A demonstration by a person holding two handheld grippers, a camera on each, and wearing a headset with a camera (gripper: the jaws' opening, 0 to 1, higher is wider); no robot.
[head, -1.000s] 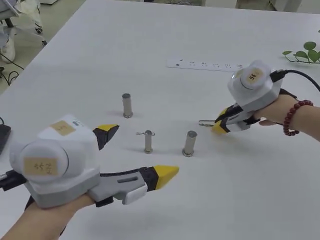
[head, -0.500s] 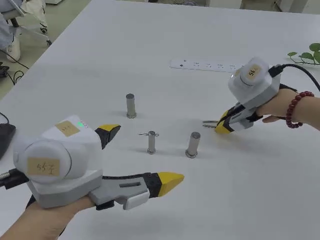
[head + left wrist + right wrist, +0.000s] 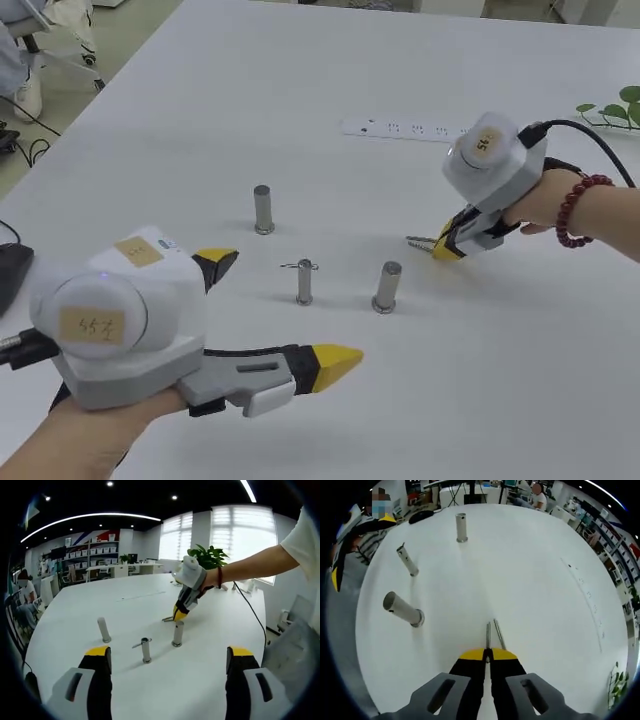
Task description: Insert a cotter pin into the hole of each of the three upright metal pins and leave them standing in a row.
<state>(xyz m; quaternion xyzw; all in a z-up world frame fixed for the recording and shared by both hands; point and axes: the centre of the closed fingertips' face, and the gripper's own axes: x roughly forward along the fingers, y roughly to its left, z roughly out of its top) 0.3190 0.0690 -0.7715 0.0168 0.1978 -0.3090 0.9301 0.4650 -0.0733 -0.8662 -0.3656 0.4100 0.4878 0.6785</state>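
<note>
Off to the left, the left gripper (image 3: 283, 308) hangs over the table (image 3: 300, 90) with its jaws spread wide and nothing between them. It seems to wait there, ready to steady a pin if one wobbles.

Ahead of those jaws stand the three metal pins, all upright. The left pin (image 3: 263, 209) is furthest forward, beyond the left jaw, and no cotter pin shows in it. The middle pin (image 3: 304, 283) sits just ahead of the gap between the jaws and already carries a cotter pin (image 3: 296, 266) through its top, sticking out sideways. The right pin (image 3: 386, 287) stands just beside it, on the side of the right gripper (image 3: 447, 246), and is bare, so two pins look left to do.

Further right, that gripper is clenched on a second cotter pin (image 3: 492, 630), held by one end so that its two thin legs project forward past the tips. Held so, the legs can lead into a hole. The right pin stands near, ahead and to the left of the tips in the right gripper view, and is probably the next target. It is slim and free-standing, so an off-line push could tip it.
</note>
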